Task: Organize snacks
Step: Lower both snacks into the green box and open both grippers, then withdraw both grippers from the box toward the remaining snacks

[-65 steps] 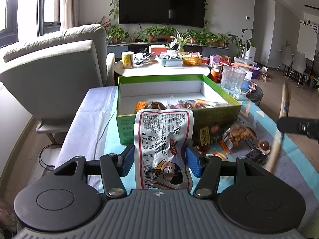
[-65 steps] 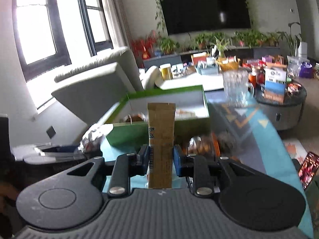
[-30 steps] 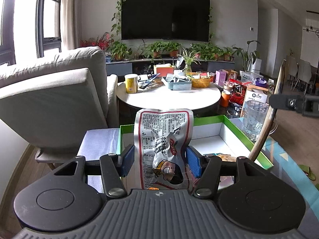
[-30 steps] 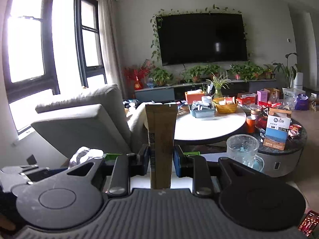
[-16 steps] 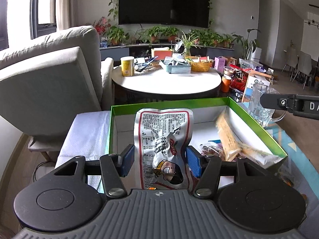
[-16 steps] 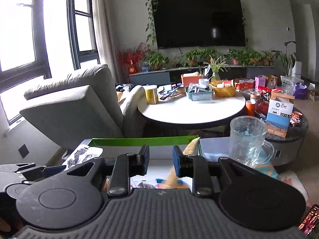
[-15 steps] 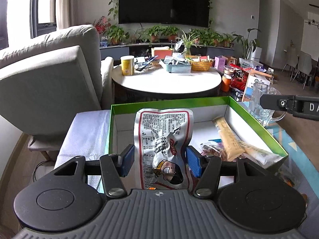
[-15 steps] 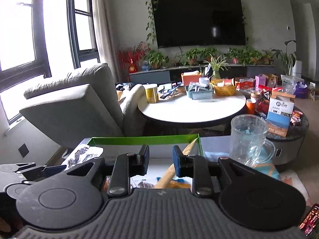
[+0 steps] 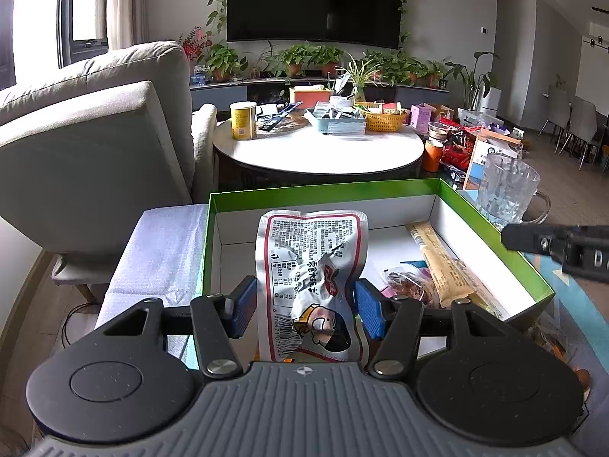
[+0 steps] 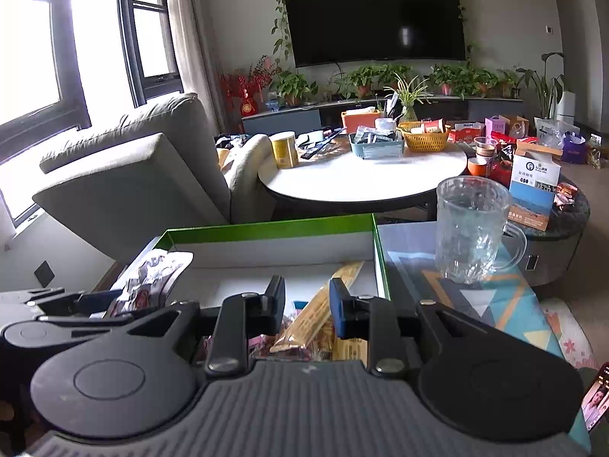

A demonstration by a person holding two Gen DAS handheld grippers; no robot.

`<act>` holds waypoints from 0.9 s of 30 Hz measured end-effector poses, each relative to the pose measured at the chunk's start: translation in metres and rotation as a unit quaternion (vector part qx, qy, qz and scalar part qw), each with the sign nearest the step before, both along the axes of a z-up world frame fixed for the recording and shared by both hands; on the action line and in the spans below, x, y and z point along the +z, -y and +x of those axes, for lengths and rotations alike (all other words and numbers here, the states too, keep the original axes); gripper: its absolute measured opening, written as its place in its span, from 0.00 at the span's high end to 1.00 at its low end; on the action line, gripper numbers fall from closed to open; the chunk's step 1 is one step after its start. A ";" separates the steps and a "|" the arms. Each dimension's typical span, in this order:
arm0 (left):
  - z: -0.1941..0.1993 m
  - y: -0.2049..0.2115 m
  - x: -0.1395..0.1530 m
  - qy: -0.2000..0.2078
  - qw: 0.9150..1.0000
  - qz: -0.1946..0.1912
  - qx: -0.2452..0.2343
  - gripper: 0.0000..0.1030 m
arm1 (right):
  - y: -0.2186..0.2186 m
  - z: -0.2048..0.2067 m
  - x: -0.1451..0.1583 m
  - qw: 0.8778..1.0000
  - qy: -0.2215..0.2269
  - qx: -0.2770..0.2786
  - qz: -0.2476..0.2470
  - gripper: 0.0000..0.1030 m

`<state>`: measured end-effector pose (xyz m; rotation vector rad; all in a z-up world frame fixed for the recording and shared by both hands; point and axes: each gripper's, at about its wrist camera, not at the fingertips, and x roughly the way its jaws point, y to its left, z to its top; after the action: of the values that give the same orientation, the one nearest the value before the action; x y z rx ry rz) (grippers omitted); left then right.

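Note:
A green box (image 9: pixel 323 189) with white inner walls lies open in front of me; it also shows in the right wrist view (image 10: pixel 266 230). My left gripper (image 9: pixel 302 299) is shut on a white and red snack pouch (image 9: pixel 312 266), held upright over the box's near left part. A long tan snack bar (image 9: pixel 443 262) lies inside the box at the right, next to small wrapped snacks (image 9: pixel 409 285). My right gripper (image 10: pixel 306 302) is open and empty above the box, with the tan bar (image 10: pixel 323 312) lying below its fingers.
A glass mug (image 10: pixel 470 228) stands on the patterned cloth right of the box. A grey armchair (image 9: pixel 95 144) is at the left. A round white table (image 9: pixel 319 152) with a yellow can and baskets is behind. More snacks (image 9: pixel 552 337) lie right of the box.
My right gripper has opened and let go of the tan bar, which now lies in the box. My left gripper has carried the pouch from in front of the box to over it.

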<state>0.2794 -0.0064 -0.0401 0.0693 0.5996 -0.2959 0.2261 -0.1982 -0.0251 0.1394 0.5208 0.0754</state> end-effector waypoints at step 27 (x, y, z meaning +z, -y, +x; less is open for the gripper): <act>-0.035 -0.010 0.008 0.016 1.000 -0.010 0.017 0.40 | 0.009 -0.044 -0.023 0.999 -0.037 -0.001 0.013 0.77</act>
<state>0.2448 0.0035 -0.0324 0.0444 0.5657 -0.2681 0.1820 -0.2068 -0.0478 0.1685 0.5929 0.0744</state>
